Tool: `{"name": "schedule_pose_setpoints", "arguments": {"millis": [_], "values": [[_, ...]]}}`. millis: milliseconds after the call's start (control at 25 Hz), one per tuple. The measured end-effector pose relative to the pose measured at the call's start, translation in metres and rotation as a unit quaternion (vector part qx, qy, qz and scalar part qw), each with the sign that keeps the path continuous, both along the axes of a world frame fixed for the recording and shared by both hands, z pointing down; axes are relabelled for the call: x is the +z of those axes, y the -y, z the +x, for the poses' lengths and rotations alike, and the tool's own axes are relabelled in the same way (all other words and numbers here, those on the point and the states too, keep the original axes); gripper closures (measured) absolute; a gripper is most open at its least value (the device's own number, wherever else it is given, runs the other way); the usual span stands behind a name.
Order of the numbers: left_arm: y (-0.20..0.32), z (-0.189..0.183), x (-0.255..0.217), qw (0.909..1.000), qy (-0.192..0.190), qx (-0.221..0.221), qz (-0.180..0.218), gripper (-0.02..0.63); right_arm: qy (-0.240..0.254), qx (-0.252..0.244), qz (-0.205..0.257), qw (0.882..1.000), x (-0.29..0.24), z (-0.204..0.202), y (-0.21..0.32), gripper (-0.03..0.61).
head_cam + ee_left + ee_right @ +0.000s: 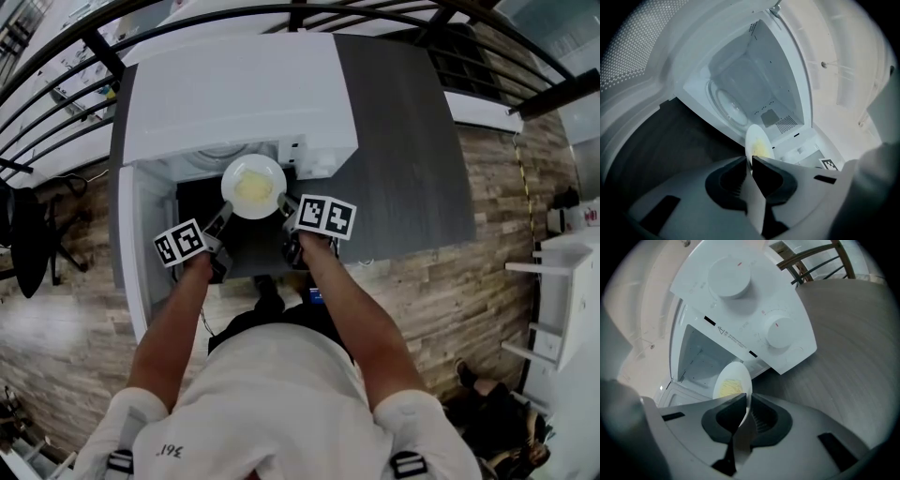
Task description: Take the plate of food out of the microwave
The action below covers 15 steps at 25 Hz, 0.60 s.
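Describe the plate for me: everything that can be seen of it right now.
The plate is round, white and looks ceramic, with pale yellow food spread in its middle. It is held roughly level just in front of the open microwave, outside the cavity. The left gripper and right gripper each have jaws shut on its near rim, one on each side.

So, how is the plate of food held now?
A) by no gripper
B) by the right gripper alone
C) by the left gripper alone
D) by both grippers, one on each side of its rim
D: the left gripper and the right gripper each pinch the rim of the plate.
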State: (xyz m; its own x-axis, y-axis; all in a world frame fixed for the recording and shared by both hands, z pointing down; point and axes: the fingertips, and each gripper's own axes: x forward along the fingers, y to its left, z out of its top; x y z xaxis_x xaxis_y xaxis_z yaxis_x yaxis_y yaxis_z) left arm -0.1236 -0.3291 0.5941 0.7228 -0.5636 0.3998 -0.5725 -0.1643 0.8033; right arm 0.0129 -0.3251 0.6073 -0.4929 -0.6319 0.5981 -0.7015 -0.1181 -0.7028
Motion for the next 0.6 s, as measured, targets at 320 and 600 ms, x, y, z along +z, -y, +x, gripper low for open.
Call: {"name": "schedule_pose_setpoints", "arguments": {"millis": [320, 600], "values": [[-0.034, 0.013, 0.005, 0.9995, 0.002, 0.026, -0.019, 0.571, 0.012, 0.008, -0.010, 1.000, 0.004, 0.012, -0.037, 0.548], [-0.076, 0.042, -0.004, 0.9984, -0.013, 0.044, -0.032, 0.571, 0.013, 0.009, -0.014, 1.000, -0.003, 0.040, -0.072, 0.548]]}}
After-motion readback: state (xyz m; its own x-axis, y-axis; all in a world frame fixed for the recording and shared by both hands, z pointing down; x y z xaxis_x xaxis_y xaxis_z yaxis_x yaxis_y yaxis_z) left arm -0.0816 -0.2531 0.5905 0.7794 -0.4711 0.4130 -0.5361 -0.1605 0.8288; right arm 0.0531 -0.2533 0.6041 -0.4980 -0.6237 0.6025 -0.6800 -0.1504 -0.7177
